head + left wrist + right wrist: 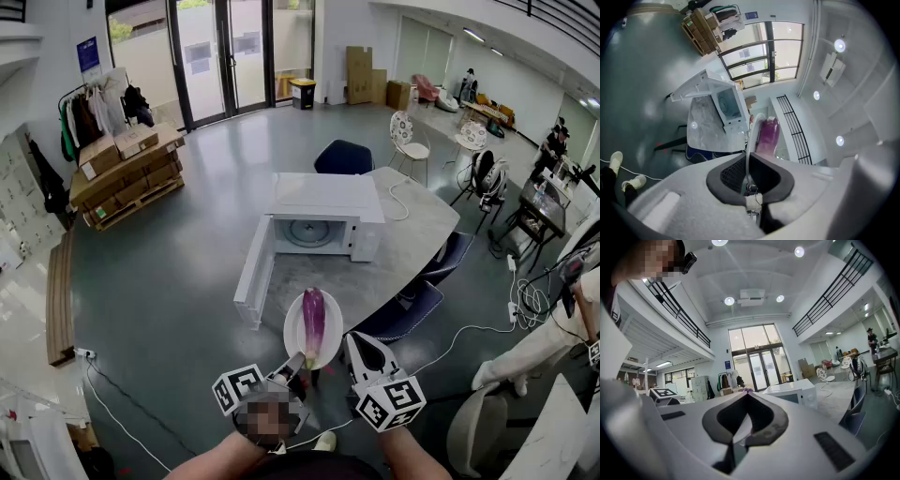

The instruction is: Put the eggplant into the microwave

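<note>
Eggplant (747, 389) — only a purple tip above right gripper (747, 394), plate (750, 136) rim buried in left gripper (748, 157)

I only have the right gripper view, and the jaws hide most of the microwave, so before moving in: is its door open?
Observer: Yes. In the head view the door of the microwave is swung wide open, towards the picture's left.
Operator: Anything inside it?
Observer: Only the round turntable shows in the cavity.
Operator: And where is the eggplant?
Observer: The eggplant lies lengthwise on a white plate in front of the open microwave. The left gripper is shut on the plate's near rim.
</note>
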`<state>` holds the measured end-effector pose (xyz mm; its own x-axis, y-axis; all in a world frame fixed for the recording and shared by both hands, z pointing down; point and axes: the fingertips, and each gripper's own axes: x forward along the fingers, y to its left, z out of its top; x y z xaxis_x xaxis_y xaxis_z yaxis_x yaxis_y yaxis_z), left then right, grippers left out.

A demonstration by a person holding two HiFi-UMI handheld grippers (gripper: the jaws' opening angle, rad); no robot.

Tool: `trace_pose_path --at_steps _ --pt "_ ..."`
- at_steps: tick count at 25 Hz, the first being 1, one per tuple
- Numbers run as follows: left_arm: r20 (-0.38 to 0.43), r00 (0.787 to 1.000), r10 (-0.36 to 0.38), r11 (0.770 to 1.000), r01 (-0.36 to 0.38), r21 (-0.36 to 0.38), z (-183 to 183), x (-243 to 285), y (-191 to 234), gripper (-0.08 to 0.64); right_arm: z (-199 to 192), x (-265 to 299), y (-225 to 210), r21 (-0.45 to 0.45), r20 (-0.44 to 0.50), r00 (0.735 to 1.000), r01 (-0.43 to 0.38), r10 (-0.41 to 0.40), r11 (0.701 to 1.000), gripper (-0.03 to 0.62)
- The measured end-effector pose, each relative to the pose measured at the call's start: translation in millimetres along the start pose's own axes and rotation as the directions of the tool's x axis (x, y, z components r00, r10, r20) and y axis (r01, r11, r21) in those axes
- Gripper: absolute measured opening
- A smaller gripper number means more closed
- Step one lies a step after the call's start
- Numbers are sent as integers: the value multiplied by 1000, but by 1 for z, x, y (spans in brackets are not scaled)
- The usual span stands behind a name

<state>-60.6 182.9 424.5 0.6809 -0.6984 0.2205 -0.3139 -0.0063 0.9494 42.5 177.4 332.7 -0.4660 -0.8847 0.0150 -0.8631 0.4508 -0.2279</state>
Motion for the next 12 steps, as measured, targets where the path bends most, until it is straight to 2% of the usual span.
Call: trace_pose_path --at_steps 12 --pt "-1 1000 3 1000 -3 -4 -4 2 -2 20 -2 -2 0 24 -7 1000 -20 21 999 2"
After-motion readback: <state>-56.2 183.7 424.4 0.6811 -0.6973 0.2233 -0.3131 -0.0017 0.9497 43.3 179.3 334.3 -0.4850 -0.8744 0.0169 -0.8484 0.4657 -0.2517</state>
